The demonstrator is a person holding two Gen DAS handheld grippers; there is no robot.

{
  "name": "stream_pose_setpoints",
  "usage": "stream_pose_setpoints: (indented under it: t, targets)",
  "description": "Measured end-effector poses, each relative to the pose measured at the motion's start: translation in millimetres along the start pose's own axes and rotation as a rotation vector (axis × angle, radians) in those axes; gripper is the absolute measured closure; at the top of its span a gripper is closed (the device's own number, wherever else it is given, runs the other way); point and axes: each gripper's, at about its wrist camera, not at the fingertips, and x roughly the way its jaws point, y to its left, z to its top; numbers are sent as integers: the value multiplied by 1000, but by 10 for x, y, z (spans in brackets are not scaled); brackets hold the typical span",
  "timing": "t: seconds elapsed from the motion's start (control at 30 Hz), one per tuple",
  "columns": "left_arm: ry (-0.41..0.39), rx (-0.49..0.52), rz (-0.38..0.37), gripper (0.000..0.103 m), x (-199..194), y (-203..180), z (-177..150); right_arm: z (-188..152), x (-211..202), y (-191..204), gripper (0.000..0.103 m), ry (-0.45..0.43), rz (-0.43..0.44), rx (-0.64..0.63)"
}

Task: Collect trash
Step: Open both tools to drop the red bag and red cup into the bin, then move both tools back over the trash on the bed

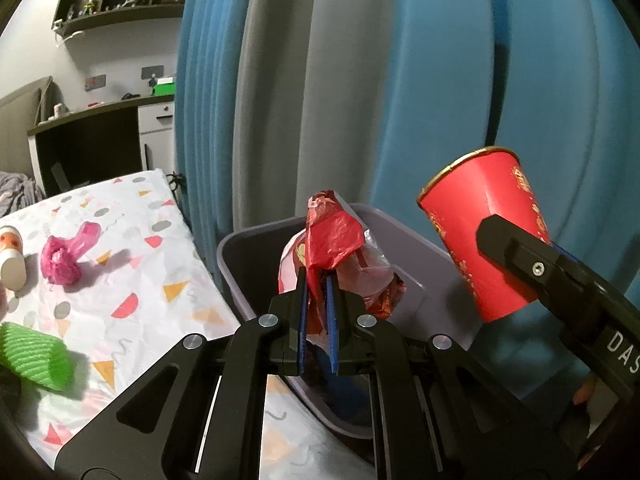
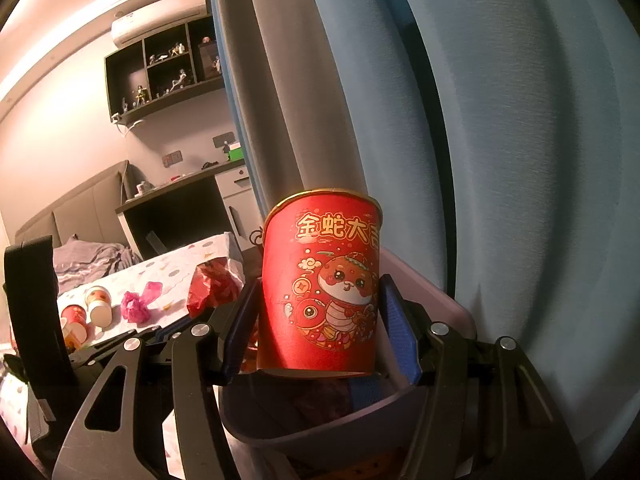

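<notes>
My left gripper (image 1: 316, 276) is shut on a crumpled red plastic bag (image 1: 332, 236), which sticks up from between the blue pads over the grey bin (image 1: 240, 240). Clear plastic and red wrappers (image 1: 376, 276) lie inside the bin. In the right wrist view, my right gripper (image 2: 319, 282) is shut on a red paper cup (image 2: 320, 288) with a cartoon snake print, held upright over the bin's rim (image 2: 280, 432). The left wrist view shows the same cup (image 1: 484, 236) tilted at the right, one black finger (image 1: 520, 260) across it. The red bag (image 2: 212, 284) appears left of the cup.
Left of the bin is a table with a patterned cloth (image 1: 140, 280). It carries a pink bag (image 1: 64, 256), a green corrugated roll (image 1: 36, 356) and several paper cups (image 2: 98, 304). A blue and grey curtain (image 1: 400, 80) hangs close behind the bin.
</notes>
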Motion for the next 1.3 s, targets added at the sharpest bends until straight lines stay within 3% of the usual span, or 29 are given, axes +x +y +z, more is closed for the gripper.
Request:
stream_pose_setpoints:
  t: [0.03,0.07,0.13,0.2,0.5,0.63,0.77,0.97,1.3]
  targets:
    - [8,5,-11,90,12,-2,-5,1,5,4,45,0,-1,0]
    - [14,8,-12,80,19,0,-11,2,7,2,45,0,-1,-1]
    - [17,7,4,42,17,34,-37,5,19,1,44,2,0,0]
    - [-4,-9,21,31,-42,108,-59,9,36,6,44,4,3,1]
    - [-43,-91,194,21,-617,460,-216,-7,217,111,43,0,5,-34]
    - [-72,-119,271,20,-903,598,-315,37,241,132,30,-19,-8,-33]
    - [-90,-136,359,19,-1131,759,-384,99,100,177,29,-50,-12,-34]
    - [-95,-193,425,19,-1353,986,-459,75,-279,394,24,-97,30,-49]
    - [-115,-248,535,19,-1961,1335,-674,-181,-615,831,20,-75,122,-34]
